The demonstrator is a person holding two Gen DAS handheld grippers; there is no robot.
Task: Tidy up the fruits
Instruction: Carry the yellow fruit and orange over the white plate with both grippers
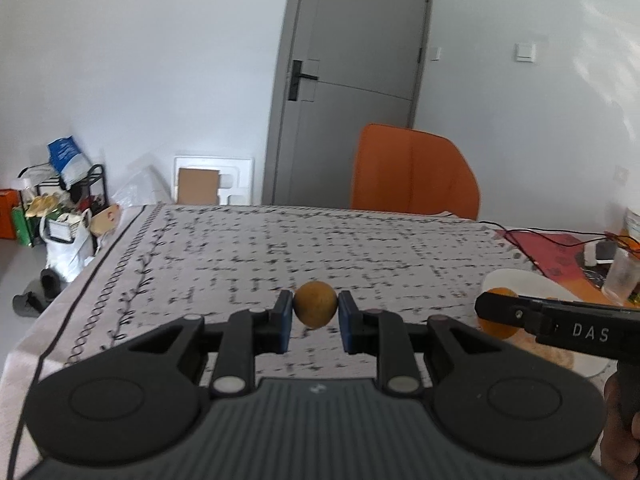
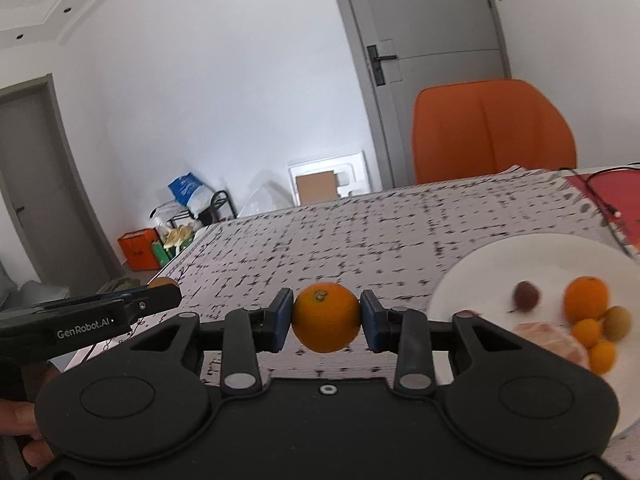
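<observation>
My left gripper [image 1: 315, 312] is shut on a small yellow-brown fruit [image 1: 315, 303] and holds it above the patterned tablecloth [image 1: 280, 248]. My right gripper [image 2: 326, 318] is shut on an orange [image 2: 326, 317], held above the cloth left of a white plate [image 2: 500, 264]. The plate holds an orange [image 2: 586, 298], two small kumquats [image 2: 594, 342], a greenish fruit [image 2: 617, 323], a dark reddish fruit [image 2: 526, 295] and a peeled citrus [image 2: 554, 342]. In the left wrist view the right gripper [image 1: 560, 322] comes in from the right over the plate [image 1: 516, 280].
An orange chair [image 1: 414, 170] stands at the table's far edge before a grey door [image 1: 352, 80]. A red mat [image 1: 548, 246], cables and a clear cup [image 1: 622, 276] lie at the far right. Bags and boxes [image 1: 60, 208] clutter the floor at the left.
</observation>
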